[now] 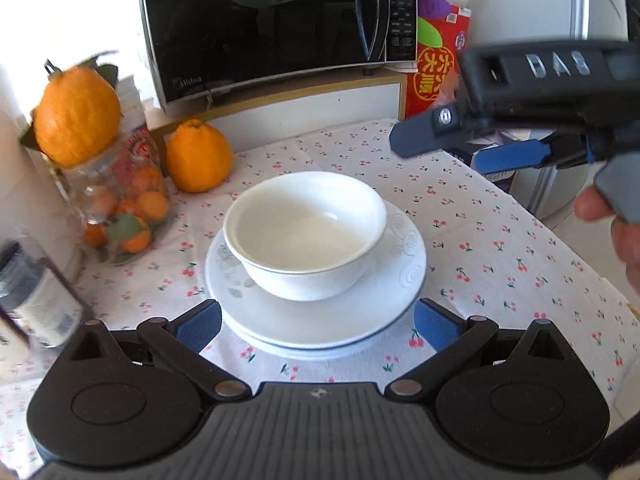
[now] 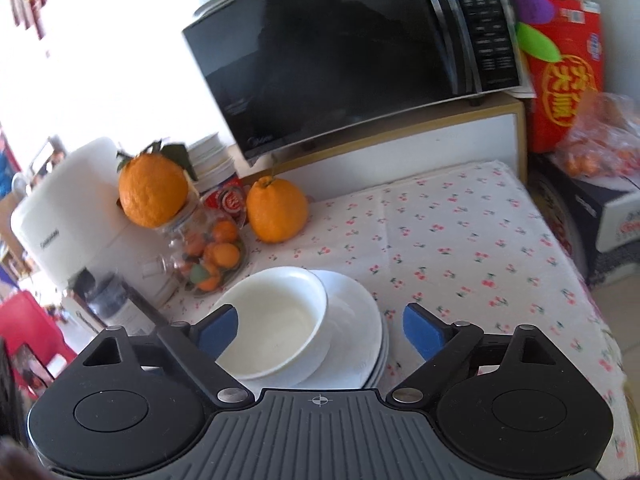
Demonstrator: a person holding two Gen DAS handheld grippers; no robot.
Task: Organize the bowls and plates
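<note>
A white bowl (image 1: pixel 304 232) sits inside a stack of white plates (image 1: pixel 320 328) on the cherry-print tablecloth (image 1: pixel 500 240). My left gripper (image 1: pixel 318 326) stands wide open just short of the stack's near rim, its blue pads either side of the plates and apart from them. In the right wrist view the bowl (image 2: pixel 276 320) and plates (image 2: pixel 356 344) lie just ahead of my right gripper (image 2: pixel 320 330), which is open with nothing pressed between its pads. The right gripper (image 1: pixel 476 144) also hangs at the upper right of the left wrist view, above the cloth, with a hand (image 1: pixel 616 224) holding it.
A black microwave (image 1: pixel 272 20) stands on a white cabinet behind the table. An orange (image 1: pixel 198 156) lies left of the bowl, beside a glass jar of small oranges (image 1: pixel 120 208) topped by another orange (image 1: pixel 78 116). A red box (image 2: pixel 564 76) and bagged fruit (image 2: pixel 600 140) stand at the right.
</note>
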